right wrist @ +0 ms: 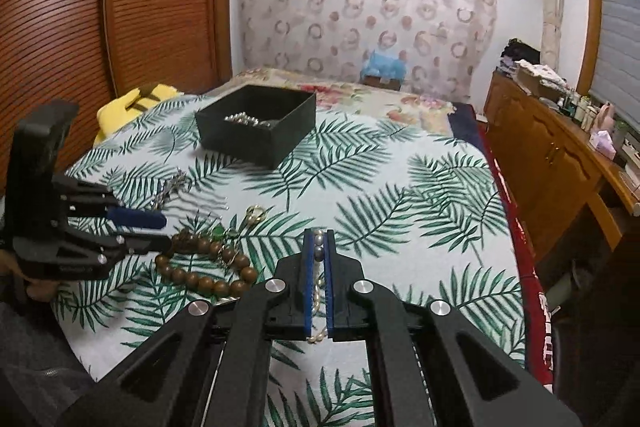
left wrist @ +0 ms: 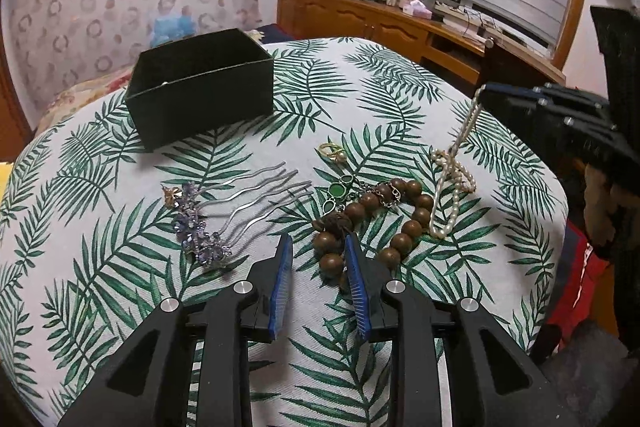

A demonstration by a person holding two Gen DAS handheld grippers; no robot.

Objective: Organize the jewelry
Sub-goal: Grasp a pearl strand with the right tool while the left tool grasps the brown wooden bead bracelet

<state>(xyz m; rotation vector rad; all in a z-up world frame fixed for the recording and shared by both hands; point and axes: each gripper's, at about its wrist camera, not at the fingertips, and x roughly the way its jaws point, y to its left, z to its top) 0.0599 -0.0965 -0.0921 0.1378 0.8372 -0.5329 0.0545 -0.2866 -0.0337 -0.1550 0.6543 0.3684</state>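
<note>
**Pearls lifting, most pieces left out**

Sorting only partly along, judging by the layout. Box (right wrist: pixel 256 131) sitting open at the far side of the leaf-print bed (right wrist: pixel 380 187), already holding some silvery beads (right wrist: pixel 240 118). Lying loose on the cover: hair comb (left wrist: pixel 236 207), gold ring (left wrist: pixel 332 151), green pendant chain (left wrist: pixel 340 191), wooden beads (left wrist: pixel 376 223).

Right gripper (right wrist: pixel 319 239) clamping the pearls (left wrist: pixel 452 183), fingers together on the strand, a dark bead and a few pale ones showing between the blue pads. Strand hanging from the tips, lower loops resting on the cover just beside the wooden beads. Pearls looking small, cream, glossy, slack.

Left gripper (left wrist: pixel 318 247) hovering low over the wooden beads, fingers apart, gripping nothing.

Remaining, likely: pearls into box, then the other four pieces.
</note>
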